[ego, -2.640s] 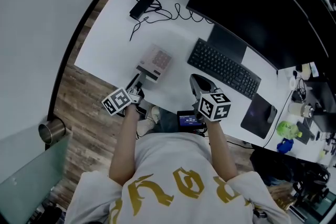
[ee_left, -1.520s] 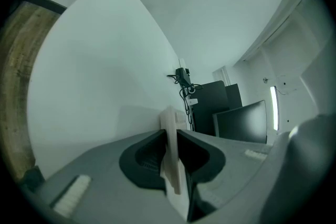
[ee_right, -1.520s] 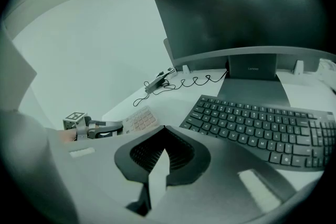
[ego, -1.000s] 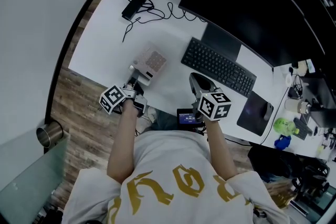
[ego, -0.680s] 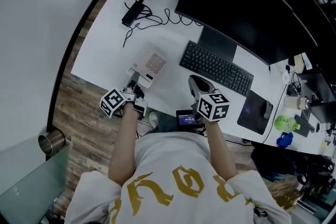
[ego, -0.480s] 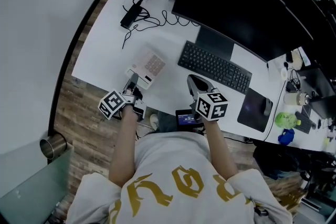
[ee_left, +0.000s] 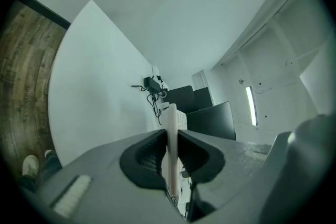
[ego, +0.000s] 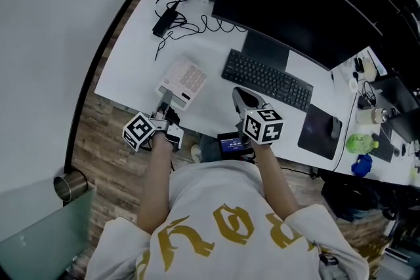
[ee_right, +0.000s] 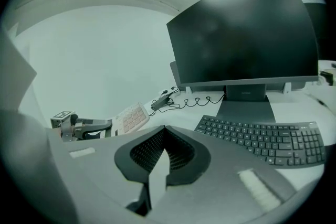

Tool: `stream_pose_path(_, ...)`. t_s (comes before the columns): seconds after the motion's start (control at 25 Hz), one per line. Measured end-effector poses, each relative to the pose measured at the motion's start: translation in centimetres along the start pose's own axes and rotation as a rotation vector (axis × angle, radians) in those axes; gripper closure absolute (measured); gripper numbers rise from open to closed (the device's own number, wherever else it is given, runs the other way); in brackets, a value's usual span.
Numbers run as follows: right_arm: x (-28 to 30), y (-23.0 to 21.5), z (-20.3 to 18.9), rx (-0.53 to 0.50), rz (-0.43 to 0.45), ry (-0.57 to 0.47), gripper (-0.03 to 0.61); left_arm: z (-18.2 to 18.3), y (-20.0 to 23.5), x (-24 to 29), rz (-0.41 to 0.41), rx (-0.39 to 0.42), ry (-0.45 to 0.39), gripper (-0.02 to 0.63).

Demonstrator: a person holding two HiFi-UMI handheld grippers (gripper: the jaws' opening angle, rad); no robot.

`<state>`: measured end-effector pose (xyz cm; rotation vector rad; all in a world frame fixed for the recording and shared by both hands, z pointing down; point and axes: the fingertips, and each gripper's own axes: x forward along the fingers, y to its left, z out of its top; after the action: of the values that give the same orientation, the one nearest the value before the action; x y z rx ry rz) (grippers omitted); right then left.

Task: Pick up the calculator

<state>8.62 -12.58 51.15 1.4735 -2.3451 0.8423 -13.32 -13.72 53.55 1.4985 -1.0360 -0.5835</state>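
Left gripper (ego: 166, 107) is clamped on the calculator (ego: 182, 82), jaws pressed onto its near short end; its own view shows the thin white body edge-on between the pads. Calculator sits by the desk's (ego: 131, 56) front edge, toward the left corner. Its long axis runs straight on from the gripper, away from the person and slightly right, toward the back of the desk. So the grip is at one end, and the whole length hangs out ahead of the jaws. That's the relation to watch: any lift levers on that pinched edge, and I'd judge the far end wants to sag.

Right gripper (ego: 237, 94) is pressed together on nothing, over the front edge between calculator and keyboard (ego: 266, 80), just beside both. It is the spare, near enough to help.

Room looks good: bare white desk to the left and behind, with cables (ego: 172, 24) well apart at the back left corner. Keyboard lies off to the right, so up and back toward the person seems the clear way out.
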Motion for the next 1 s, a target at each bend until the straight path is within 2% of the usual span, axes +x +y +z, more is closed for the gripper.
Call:
stream_pose_path(0.52, -2.8, 1.1, 1.3, -0.028, -0.027, -0.088, 0.554, -0.1, -3.7, -3.1, -0.083, 0.013, -0.042, 0.557)
stream_pose_path(1.0, -3.9, 1.3, 1.1, -0.011, -0.037, -0.114, 0.554, -0.2, -4.1, -4.4, -0.097, 0.007, -0.048, 0.557)
